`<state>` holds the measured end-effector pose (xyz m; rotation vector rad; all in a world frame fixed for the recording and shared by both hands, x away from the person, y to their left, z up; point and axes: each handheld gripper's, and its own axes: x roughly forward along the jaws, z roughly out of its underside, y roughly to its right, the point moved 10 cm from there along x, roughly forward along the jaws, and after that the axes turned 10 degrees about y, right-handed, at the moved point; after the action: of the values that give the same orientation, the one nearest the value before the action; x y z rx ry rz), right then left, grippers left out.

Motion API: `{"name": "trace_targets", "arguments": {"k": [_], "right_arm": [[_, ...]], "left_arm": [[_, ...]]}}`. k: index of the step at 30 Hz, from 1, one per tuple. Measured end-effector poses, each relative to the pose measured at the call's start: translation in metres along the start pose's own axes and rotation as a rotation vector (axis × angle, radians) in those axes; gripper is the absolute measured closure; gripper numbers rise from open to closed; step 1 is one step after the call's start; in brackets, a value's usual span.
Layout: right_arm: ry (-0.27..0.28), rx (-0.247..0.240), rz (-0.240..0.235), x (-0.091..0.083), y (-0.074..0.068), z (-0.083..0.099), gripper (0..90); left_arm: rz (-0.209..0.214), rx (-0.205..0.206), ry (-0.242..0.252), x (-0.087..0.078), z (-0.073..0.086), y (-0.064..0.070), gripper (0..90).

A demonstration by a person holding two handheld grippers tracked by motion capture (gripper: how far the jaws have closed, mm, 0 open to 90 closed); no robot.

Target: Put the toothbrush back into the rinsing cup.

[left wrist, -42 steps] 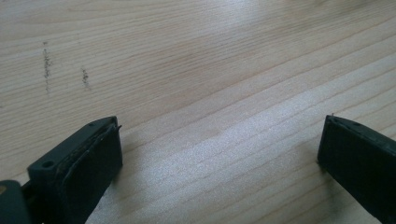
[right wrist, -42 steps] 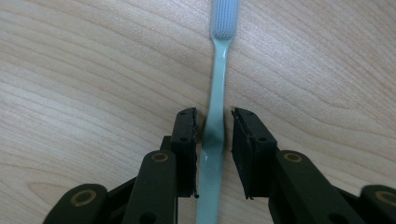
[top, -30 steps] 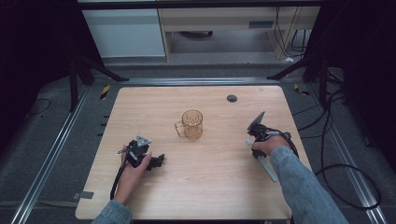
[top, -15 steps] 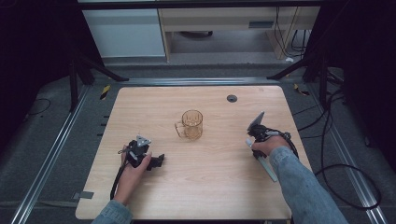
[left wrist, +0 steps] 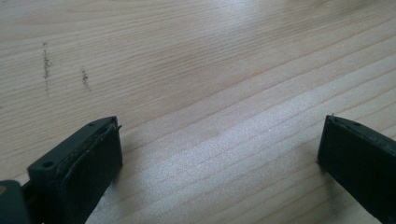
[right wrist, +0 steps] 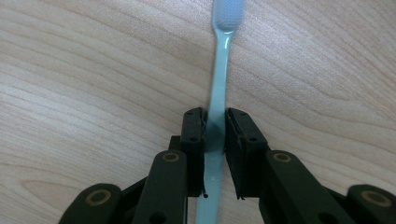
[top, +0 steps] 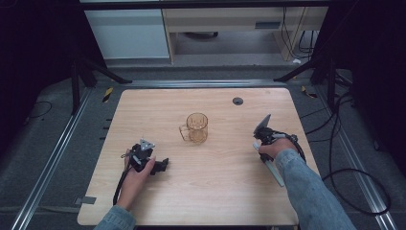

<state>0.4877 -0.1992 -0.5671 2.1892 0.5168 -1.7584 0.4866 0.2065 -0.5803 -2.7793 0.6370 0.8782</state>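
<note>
One pale-blue toothbrush (right wrist: 219, 88), bristle head outward, sits clamped in the right hand-held gripper (right wrist: 215, 133).

the right gripper (top: 264, 133), clamped on the pale toothbrush (right wrist: 221, 84), has edged slightly down the table toward the person; little else has shifted.

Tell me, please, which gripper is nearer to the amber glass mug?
Left, narrowly. The left gripper lies below-left of the mug, open on bare wood; the right gripper, clamping a toothbrush, sits farther out to its right.
</note>
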Motion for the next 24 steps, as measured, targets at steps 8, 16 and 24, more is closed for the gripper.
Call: {"name": "trace_targets", "arguments": {"k": [8, 16, 24], "right_arm": [[0.004, -0.01, -0.004, 0.0, 0.001, 0.0, 79.3], [0.033, -0.013, -0.035, -0.005, -0.002, -0.003, 79.5], [0.134, -0.009, -0.064, -0.029, -0.006, -0.021, 79.5]], "left_arm": [[0.0, 0.0, 0.0, 0.0, 0.0, 0.0, 0.0], [0.001, 0.0, 0.0, 0.0, 0.0, 0.0, 0.0], [0.001, 0.0, 0.0, 0.0, 0.0, 0.0, 0.0]]}}
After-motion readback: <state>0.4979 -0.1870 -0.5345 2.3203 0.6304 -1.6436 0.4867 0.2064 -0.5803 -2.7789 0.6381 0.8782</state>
